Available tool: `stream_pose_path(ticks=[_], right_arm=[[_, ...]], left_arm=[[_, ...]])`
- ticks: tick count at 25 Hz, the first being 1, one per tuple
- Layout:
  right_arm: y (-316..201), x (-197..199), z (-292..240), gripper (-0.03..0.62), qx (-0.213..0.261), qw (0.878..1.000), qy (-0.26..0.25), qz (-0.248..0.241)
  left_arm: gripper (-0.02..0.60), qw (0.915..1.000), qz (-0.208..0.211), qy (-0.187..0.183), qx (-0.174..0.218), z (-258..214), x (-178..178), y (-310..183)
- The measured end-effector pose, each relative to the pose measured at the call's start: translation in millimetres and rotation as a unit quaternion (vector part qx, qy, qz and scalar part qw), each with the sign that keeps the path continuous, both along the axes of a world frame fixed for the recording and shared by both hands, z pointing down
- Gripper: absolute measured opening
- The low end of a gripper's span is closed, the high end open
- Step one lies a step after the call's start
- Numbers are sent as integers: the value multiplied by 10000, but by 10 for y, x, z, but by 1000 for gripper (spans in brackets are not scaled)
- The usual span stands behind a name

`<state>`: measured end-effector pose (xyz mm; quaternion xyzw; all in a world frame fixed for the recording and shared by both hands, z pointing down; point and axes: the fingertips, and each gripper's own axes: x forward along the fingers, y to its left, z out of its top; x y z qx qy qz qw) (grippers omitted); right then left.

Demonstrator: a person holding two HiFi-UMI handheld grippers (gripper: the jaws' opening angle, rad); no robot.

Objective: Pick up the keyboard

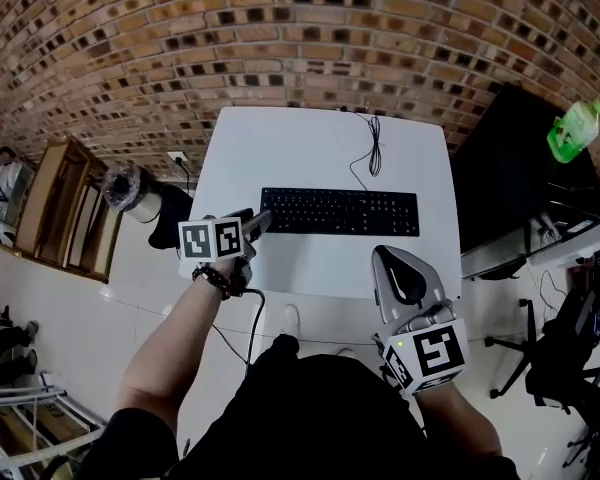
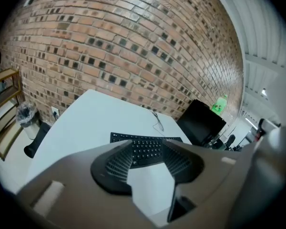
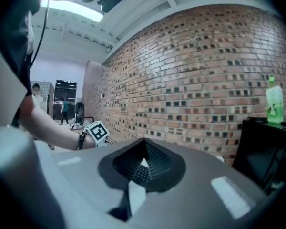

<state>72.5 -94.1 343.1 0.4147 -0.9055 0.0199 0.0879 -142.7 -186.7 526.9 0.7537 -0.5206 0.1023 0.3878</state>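
A black keyboard (image 1: 340,211) lies flat across the middle of the white table (image 1: 280,158), its thin cable (image 1: 372,148) running toward the far edge. My left gripper (image 1: 257,221) hovers just off the keyboard's left end with its jaws open and nothing between them; in the left gripper view the keyboard (image 2: 148,144) shows through the gap of that gripper (image 2: 147,152). My right gripper (image 1: 405,273) sits at the table's near right edge, jaws shut and empty, short of the keyboard. In the right gripper view, that gripper (image 3: 144,163) points at the brick wall.
A black cabinet (image 1: 510,173) with a green bottle (image 1: 576,128) stands right of the table. A wooden shelf (image 1: 65,213) and a bagged bin (image 1: 130,188) stand to the left. A brick wall (image 1: 280,28) runs behind. An office chair (image 1: 565,353) is at the near right.
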Motion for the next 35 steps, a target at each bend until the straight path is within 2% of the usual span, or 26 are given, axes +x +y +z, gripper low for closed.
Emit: stream_pose_path(ticks=[6,12,29,33,35], right_arm=[[-203,-198,71,2,-146,9997,91,189],[-349,-279,153,2,-267,9988,123,392],[-579,-340,216,2,-332,9968,128,710],[-598,-329,218,2,-369,9964,88,762],[-604,-348,219,2,-388,9963,45,767]], left_arm=[[201,9961,-27,452,-757,599,-230,-305],[201,9892,112,798,-1221,998,-280,-496],[201,9725,460,1213,-1936,1469,-209,-659],[171,9712,497,1183,-2010,1504,-212,-667],[132,9709,482,1117,-2062,1528,-235,-661]])
